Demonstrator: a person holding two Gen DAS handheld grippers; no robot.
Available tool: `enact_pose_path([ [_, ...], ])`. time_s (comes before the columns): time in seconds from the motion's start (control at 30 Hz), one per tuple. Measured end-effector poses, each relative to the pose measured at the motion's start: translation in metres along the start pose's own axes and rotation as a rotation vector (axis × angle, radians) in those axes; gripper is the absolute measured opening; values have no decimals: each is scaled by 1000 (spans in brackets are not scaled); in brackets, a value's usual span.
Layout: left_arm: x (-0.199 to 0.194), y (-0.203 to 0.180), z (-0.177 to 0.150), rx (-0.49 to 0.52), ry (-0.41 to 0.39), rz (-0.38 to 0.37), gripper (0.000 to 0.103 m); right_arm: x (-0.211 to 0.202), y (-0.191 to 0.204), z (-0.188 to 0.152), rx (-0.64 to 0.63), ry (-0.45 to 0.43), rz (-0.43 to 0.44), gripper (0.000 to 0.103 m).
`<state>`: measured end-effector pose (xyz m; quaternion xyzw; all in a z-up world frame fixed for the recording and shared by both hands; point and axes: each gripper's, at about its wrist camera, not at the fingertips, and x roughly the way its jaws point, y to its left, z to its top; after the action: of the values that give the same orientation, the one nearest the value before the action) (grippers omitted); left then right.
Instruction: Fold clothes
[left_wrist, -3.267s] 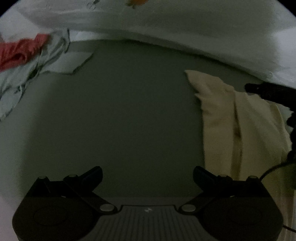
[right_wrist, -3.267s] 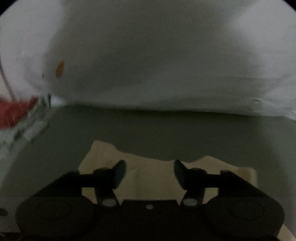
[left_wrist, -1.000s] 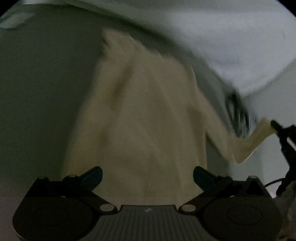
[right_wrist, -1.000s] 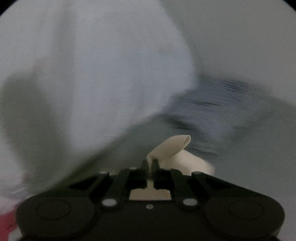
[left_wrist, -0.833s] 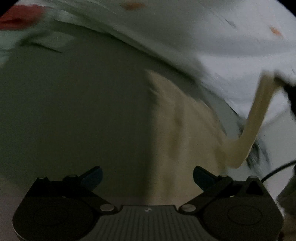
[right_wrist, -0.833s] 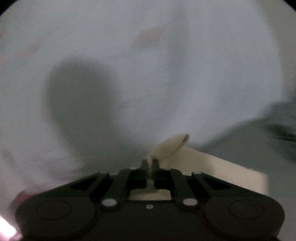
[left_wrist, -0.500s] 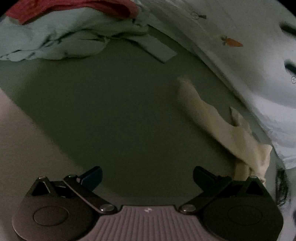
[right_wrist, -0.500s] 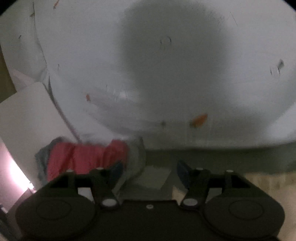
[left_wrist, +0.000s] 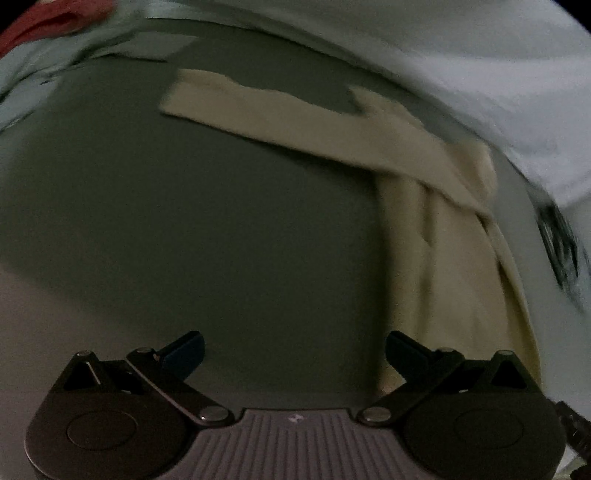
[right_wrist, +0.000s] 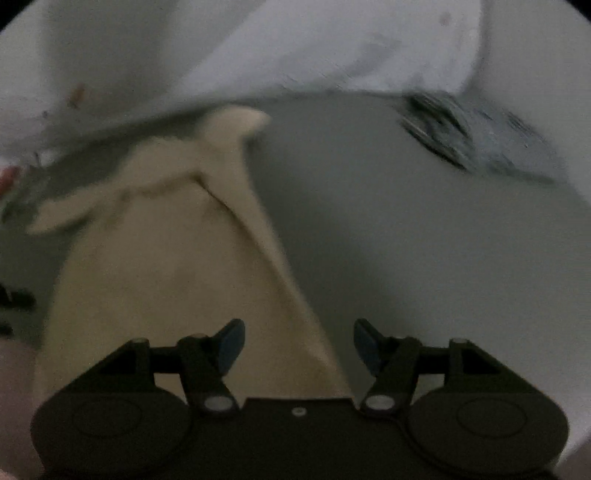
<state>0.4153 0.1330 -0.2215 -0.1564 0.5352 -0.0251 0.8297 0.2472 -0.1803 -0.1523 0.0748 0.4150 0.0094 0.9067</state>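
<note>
Left gripper (left_wrist: 294, 349): jaws wide apart, holding nothing, above the bare grey surface (left_wrist: 184, 221).
Red cloth (left_wrist: 55, 18): far ahead to the left of the left gripper, blurred, beside pale green cloth (left_wrist: 33, 77).
Cream garment (left_wrist: 443, 229): flat on the surface, ahead and to the right of the left gripper; one long part reaches to the left.
White sheet (left_wrist: 461, 48): behind the garment.
Right gripper (right_wrist: 299, 341): jaws open, empty; the garment (right_wrist: 166, 266) lies ahead and to its left, under its left finger.
Dark patterned cloth (right_wrist: 443, 129): far ahead to the right, blurred.
</note>
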Motion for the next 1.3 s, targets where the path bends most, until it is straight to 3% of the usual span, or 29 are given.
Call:
enact_pose_path([
  [0.1,2,-27,-19,25,15,26,103,-10,-44,-29,36,31,-37,66],
  [0.2,2,-40,-36,38,30,65,103,-20,-88,-58,73,62,-73,57],
  [0.27,1,-47,-43,55,36,90,103,-22,-79,-59,8,59,-41,48],
  [0.3,2,-48,-46,59,39,99,103,-23,-74,-60,-25,58,-25,36],
  [0.33,2,-49,-49,59,42,107,103,-24,-70,-61,-57,56,-8,14],
  [0.37,1,-50,-51,55,45,113,103,-26,-65,-62,-90,55,8,2],
  [0.47,-5,-49,-58,48,47,127,103,-36,-43,-61,-216,39,61,3],
  [0.6,-13,-44,-59,41,40,142,103,-65,25,-71,-613,-38,164,3],
  [0.67,-15,-39,-57,29,35,147,103,-51,47,-83,-728,16,192,3],
  [0.73,-19,-33,-53,20,27,151,103,-19,59,-96,-775,140,169,6],
  [0.77,-21,-31,-50,22,18,153,103,-17,62,-99,-795,96,174,7],
  [0.8,-24,-28,-48,24,8,153,103,-14,67,-98,-815,113,163,8],
  [0.9,-28,-16,-36,2,-9,143,103,-10,70,-88,-793,157,162,17],
  [0.93,-28,-11,-32,-10,-14,140,103,-9,70,-83,-774,169,175,30],
  [1.0,-32,0,-23,-35,-29,135,103,-4,65,-64,-653,187,210,42],
  [1.13,-41,26,-3,-96,-77,111,103,3,51,-16,-406,150,237,52],
  [1.3,-34,65,37,-243,-133,43,102,26,41,34,-189,94,196,53],
])
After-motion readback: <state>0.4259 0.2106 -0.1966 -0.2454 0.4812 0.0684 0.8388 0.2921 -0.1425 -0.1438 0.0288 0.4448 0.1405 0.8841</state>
